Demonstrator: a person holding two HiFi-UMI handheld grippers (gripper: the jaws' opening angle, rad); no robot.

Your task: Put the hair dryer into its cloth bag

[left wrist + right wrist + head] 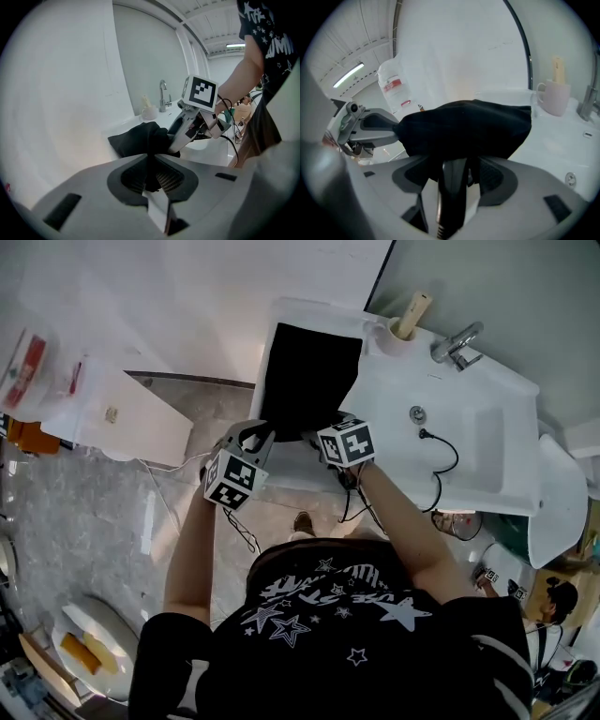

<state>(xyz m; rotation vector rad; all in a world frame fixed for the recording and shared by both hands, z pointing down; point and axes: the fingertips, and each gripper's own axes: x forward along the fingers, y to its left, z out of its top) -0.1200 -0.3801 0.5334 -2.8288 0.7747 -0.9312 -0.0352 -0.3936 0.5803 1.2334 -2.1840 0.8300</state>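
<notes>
Black cloth bag lies at the white counter edge, upper centre. Left claw pinches its hem. Right claw stands apart around the handle of the hair dryer, which may slide out.

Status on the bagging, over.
Left gripper shut on cloth bag edge. Right gripper open around hair dryer handle, rest hidden inside bag. Cord loose across sink.

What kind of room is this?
Probably a bathroom or washroom: a white washbasin with a drain, a metal faucet at its rim, and a mug beside it.
</notes>
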